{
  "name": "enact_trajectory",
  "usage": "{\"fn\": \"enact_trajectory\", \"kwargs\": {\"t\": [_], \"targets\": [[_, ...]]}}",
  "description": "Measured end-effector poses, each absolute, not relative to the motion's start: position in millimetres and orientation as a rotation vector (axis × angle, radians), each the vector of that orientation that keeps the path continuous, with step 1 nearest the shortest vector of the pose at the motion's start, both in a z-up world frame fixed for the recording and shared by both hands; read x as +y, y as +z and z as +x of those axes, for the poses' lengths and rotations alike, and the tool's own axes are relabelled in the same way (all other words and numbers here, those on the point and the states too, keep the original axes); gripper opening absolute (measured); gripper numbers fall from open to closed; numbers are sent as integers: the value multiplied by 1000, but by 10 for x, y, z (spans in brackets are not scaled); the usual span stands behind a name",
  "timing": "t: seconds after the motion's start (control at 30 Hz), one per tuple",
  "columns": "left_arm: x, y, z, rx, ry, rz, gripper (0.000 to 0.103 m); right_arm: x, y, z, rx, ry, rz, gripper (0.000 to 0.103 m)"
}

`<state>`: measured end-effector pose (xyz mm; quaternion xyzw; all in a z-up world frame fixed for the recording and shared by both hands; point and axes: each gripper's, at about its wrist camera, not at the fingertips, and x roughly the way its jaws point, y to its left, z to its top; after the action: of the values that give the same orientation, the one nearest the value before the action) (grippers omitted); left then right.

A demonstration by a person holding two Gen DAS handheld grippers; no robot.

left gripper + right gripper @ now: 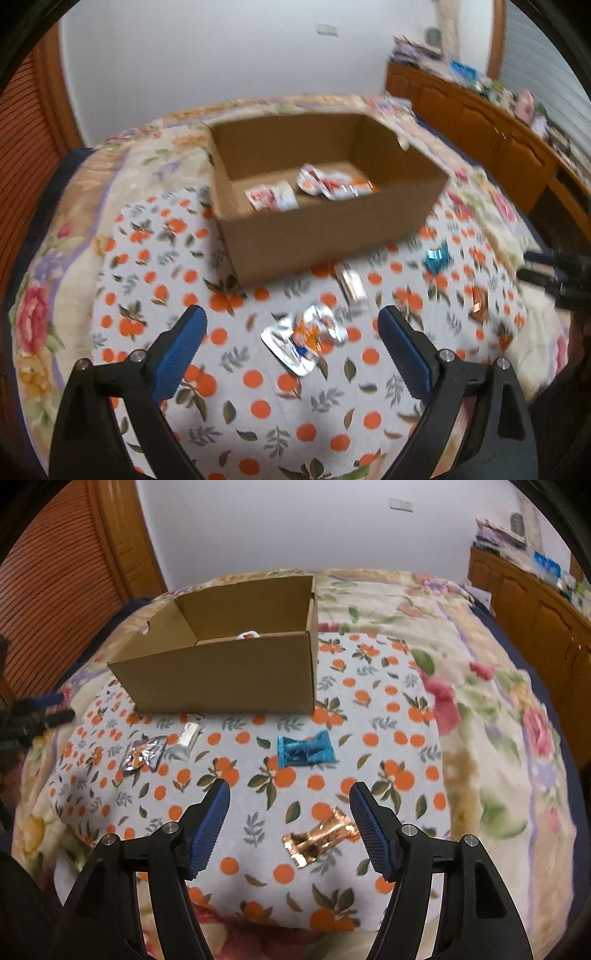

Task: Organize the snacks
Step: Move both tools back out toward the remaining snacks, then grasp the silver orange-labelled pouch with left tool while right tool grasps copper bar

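My left camera looks down along my fingers (201, 332) at the bed (236, 384), close above the silver packet (304, 338), cardboard box (325, 229) ahead. My right camera tilts down likewise, sitting nearer the copper wrapper (319, 836), box (225, 672) further off to the left. Both share the box, orange-print cloth (258, 801), blue wrapper (306, 753) and the far wall.

A bed (480, 686) carried a floral blanket with an orange-print cloth (258, 849) spread over it. On the cloth stood an open cardboard box (229, 675) toward the far edge. Nearer lay a silver packet (304, 339), a small silver bar (186, 738), a blue wrapper (306, 753) and a copper wrapper (319, 836), all apart.
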<state>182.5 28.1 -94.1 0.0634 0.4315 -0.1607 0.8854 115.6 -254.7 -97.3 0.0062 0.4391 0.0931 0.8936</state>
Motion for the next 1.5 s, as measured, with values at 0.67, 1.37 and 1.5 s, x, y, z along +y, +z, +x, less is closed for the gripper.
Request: {"fn": "enact_trajectory", "kwargs": {"t": [0.67, 1.37, 1.5], "targets": [[1, -1774, 2112, 1077, -415, 288, 86, -2749, -1634, 1191, 1102, 136, 103, 69], [-39, -2086, 2441, 1119, -409, 286, 78, -2745, -1947, 1350, 1192, 144, 129, 68], [-50, -2111, 2463, 1123, -420, 267, 71, -2733, -1944, 1378, 1181, 154, 133, 64]]}}
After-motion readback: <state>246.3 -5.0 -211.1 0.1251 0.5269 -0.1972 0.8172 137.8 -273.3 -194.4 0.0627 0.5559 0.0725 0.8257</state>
